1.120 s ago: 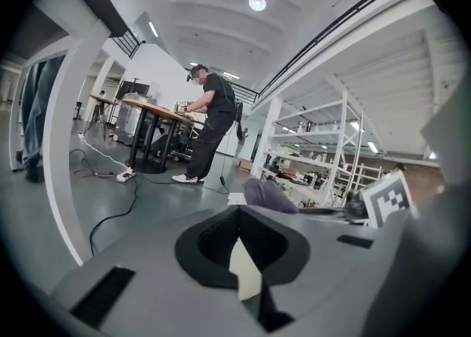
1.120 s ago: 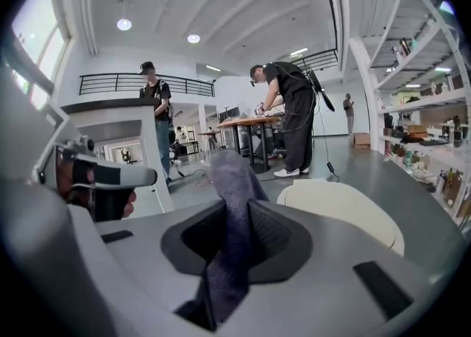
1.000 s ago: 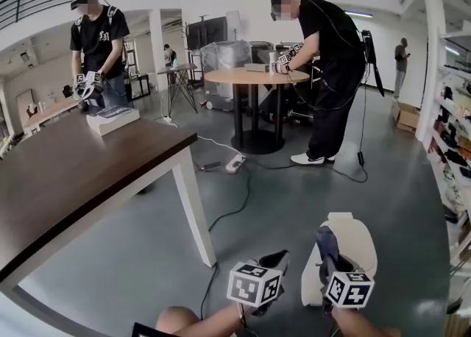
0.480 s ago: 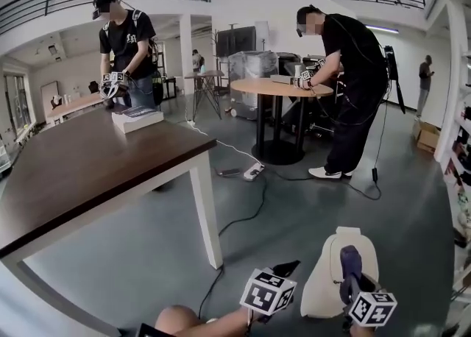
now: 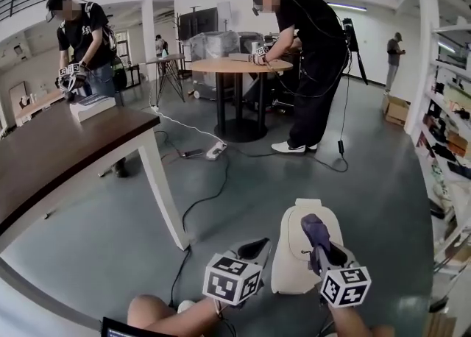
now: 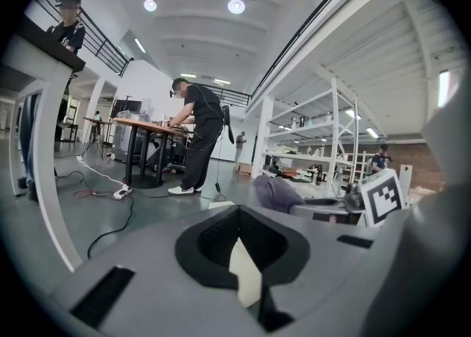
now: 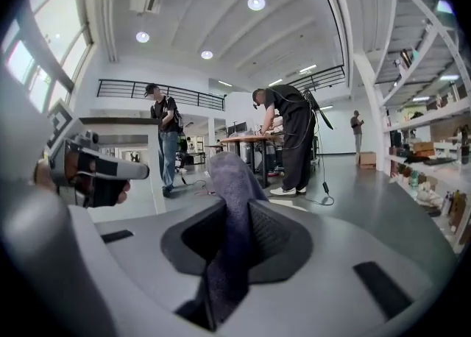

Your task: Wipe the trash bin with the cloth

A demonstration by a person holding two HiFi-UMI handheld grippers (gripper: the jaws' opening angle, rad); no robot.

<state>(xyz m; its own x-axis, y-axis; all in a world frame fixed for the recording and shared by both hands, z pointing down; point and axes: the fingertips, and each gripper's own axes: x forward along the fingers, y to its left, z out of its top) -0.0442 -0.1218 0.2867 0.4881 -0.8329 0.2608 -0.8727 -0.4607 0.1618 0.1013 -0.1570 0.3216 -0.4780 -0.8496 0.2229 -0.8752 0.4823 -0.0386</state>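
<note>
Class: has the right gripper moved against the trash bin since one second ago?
Yes: the right gripper and its cloth shifted slightly rightward across the trash bin lid.

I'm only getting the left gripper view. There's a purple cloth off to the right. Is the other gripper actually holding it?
Observer: Yes. The right gripper view shows the right gripper shut on the cloth, which sticks out past its jaws.
Operator: I barely see the trash bin. Where is it?
Observer: In the head view, the white trash bin stands just ahead of both grippers, and the cloth is held over its top.
Operator: And where's my left gripper in relation to it?
Observer: The head view puts the left gripper at the bin's left side. I can't tell whether it touches the bin.
</note>
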